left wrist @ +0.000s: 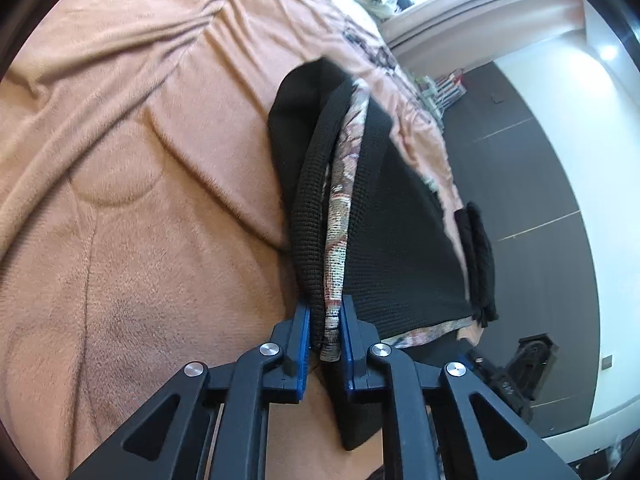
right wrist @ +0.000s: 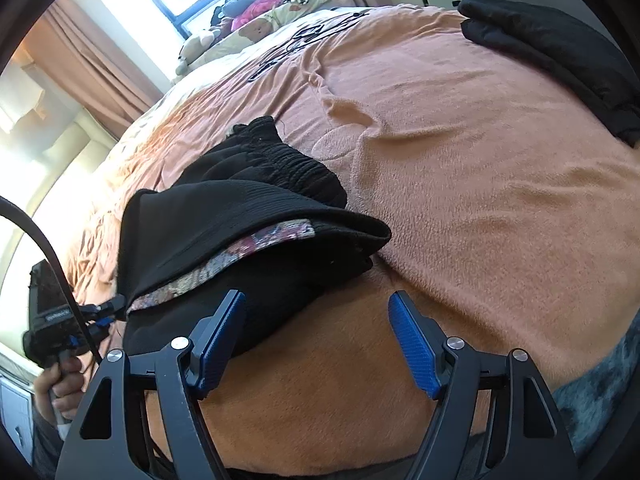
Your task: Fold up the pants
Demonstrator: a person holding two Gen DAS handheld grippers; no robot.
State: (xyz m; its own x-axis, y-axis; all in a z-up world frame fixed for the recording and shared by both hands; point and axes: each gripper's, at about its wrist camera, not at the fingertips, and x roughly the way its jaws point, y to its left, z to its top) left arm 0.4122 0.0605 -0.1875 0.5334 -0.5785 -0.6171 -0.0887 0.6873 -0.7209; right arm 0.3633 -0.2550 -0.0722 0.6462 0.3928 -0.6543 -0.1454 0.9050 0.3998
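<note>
The left gripper (left wrist: 325, 330) had its blue pads drawn close together and clamped on an edge of the black pants (left wrist: 384, 240), pinching the knit black layer together with the floral-patterned lining (left wrist: 338, 216) that showed along the hem. From that pinch the fabric ran away from the gripper across the peach blanket (left wrist: 140, 140), one fold standing up between the pads and the rest lying flat towards the bed's edge. The right gripper (right wrist: 318, 334) stood with its fingers well apart and nothing between them; its left pad (right wrist: 222, 340) lay just beside, possibly touching, the near edge of the pants (right wrist: 240, 232), while its right pad (right wrist: 414, 346) hung over bare blanket (right wrist: 480, 200). In the right wrist view the pants lay bunched on the bed, the gathered waistband (right wrist: 288, 164) at the far end and the floral lining peeking out under a folded-over flap. A person's hand (right wrist: 60, 380) gripped the left tool's handle at the lower left. Another dark garment (right wrist: 560, 52) lay well apart at the blanket's far right.
</note>
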